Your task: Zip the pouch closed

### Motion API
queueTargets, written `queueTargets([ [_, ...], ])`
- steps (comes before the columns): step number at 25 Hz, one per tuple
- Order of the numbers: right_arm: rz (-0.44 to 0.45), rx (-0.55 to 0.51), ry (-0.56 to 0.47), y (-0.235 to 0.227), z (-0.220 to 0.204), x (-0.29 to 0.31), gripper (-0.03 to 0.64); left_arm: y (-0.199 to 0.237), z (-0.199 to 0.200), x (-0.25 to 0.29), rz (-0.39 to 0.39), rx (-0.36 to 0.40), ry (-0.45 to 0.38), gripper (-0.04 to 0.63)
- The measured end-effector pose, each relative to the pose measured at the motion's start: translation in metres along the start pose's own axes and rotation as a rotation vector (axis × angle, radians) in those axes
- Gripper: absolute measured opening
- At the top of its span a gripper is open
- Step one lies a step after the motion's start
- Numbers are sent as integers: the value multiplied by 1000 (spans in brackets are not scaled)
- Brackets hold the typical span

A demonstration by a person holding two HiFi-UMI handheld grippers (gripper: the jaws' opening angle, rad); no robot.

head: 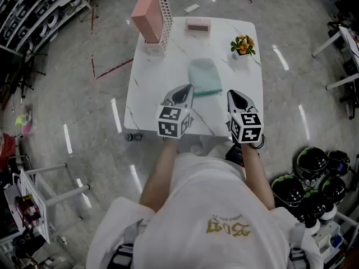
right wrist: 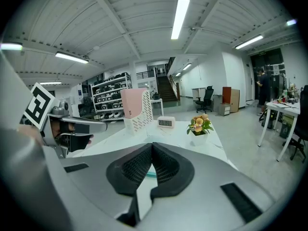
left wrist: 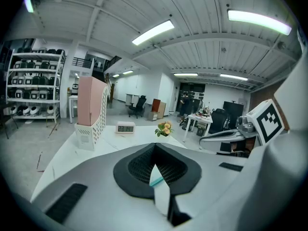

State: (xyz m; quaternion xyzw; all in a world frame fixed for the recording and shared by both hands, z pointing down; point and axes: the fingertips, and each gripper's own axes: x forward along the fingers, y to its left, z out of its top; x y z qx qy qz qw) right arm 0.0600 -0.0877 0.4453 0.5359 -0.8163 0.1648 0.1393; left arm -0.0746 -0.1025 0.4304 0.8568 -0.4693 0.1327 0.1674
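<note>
A soft blue-green cloth pouch [head: 205,76] lies flat in the middle of the white marble-look surface [head: 151,94], nearer the person's side than the far side. The left claw [head: 185,89] is shut tight with nothing in it. Its tip sits just by the near left corner of the pouch, and I cannot tell if it touches. The right claw [head: 234,94] is shut tight too and holds nothing — its tip is just off the pouch's near right corner. In both gripper views the dark pads meet at the front, and only a thin bit of blue-green shows low in the gap behind them. At the far left of the surface stands a tall pink file holder with a white holey side [head: 152,15]. A small white clock with dark numbers [head: 198,25] stands at the far edge, and a little white pot of orange and yellow flowers [head: 242,45] stands at the far right. The person wears white sleeves — each hand holds one claw.
</note>
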Motion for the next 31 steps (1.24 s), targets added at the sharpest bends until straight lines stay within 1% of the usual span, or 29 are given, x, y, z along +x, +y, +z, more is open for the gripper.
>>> queueTargets([
  [13, 15, 13, 13, 1, -4, 3, 11, 4, -5, 1, 9, -11, 7, 18],
  [21, 29, 18, 9, 2, 0, 4, 11, 3, -2, 4, 4, 2, 8, 17],
  [31, 19, 36, 20, -6, -2, 9, 11, 5, -4, 10, -1, -3, 22, 18],
])
